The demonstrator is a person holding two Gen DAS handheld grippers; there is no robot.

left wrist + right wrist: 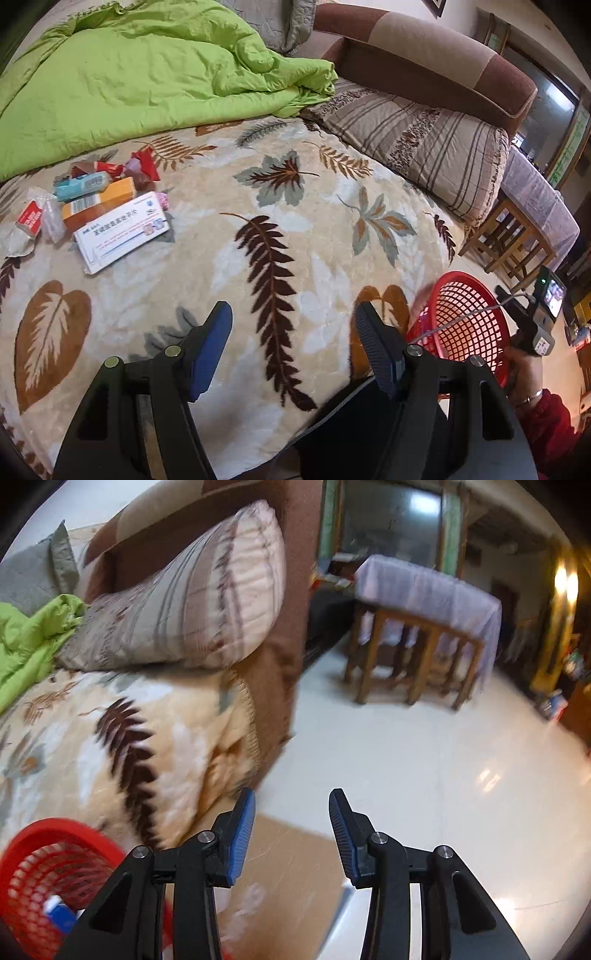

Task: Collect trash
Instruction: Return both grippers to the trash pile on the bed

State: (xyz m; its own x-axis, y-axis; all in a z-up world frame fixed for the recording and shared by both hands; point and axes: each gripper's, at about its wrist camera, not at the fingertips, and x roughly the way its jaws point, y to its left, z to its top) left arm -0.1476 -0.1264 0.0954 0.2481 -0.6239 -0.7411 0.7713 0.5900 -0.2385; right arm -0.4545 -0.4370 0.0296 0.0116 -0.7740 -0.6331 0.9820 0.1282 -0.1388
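A heap of trash lies on the leaf-patterned blanket (258, 192) at the left: a white medicine box (122, 230), an orange box (98, 201), a light-blue packet (83, 185), red wrappers (142, 164) and a small red-and-white packet (31, 218). My left gripper (291, 321) hovers open over the blanket, empty, well short of the heap. A red mesh basket (467, 325) stands beside the bed at the right; in the right wrist view the basket (48, 871) holds a blue-and-white item (59, 912). My right gripper (291, 812) is open and empty, above the floor next to the basket.
A green quilt (147, 74) covers the bed's far left. A striped pillow (424, 144) leans on the brown headboard (443, 59). A wooden table under a pale cloth (424, 602) stands on the white floor (443, 775). A brown mat (295, 867) lies below the right gripper.
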